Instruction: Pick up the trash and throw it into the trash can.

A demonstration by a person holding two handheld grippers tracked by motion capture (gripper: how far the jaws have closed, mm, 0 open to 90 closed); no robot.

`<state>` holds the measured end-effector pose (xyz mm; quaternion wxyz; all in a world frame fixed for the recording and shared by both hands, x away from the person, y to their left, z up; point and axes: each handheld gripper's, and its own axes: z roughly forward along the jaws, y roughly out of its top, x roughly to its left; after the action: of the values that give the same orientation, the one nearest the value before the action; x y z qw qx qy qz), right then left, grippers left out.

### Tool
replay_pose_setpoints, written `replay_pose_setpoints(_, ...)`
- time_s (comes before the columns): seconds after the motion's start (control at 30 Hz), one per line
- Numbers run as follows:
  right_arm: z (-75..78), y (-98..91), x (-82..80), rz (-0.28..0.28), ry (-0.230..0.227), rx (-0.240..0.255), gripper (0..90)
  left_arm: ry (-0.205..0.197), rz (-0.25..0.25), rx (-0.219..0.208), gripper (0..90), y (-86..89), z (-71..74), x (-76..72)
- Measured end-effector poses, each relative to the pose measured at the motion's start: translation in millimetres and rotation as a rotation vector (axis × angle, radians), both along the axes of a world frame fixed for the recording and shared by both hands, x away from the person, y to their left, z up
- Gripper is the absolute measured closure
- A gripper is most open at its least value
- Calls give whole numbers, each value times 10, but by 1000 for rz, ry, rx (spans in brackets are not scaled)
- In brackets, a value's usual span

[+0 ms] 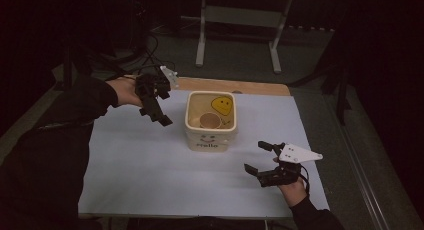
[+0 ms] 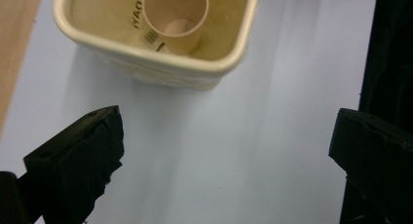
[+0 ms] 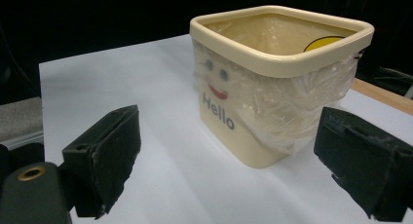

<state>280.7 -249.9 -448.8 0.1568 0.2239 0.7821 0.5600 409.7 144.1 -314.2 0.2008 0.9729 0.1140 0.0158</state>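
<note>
Cream square tub [image 1: 211,124] with a smiley face and "Hello" on its side stands upright near the middle of a white-covered tabletop [image 1: 150,175], a round paper cup [image 1: 211,120] upright inside it. Left gripper [image 1: 156,109] hovers just beside the tub's left rim, fingers [image 2: 83,146] spread open and empty, clearly the nearer one. Right gripper [image 1: 260,157] sits lower right, farther off, fingers [image 3: 104,151] also wide open, facing the tub's lettered side.
</note>
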Motion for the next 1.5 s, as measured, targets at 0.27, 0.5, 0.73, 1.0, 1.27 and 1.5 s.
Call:
replay_pose_setpoints(0.27,0,-5,2,-3,1,1,96,12,18,-42,6,168,-160,-91)
replay_pose_setpoints(0.5,0,-3,4,-3,0,0,97,36,35,-74,6,300,-398,-211)
replay_pose_setpoints(0.73,-2,0,7,-1,-1,-4,96,39,64,-105,6,364,-563,-314)
replay_pose_setpoints(1.0,-3,1,7,-1,1,-5,96,52,101,-164,6,437,-864,-492)
replay_pose_setpoints(1.27,-6,7,9,-1,6,-7,97,77,104,-210,7,409,-1162,-669)
replay_pose_setpoints(1.5,-7,11,8,0,6,-10,96,81,114,-250,7,357,-1315,-809)
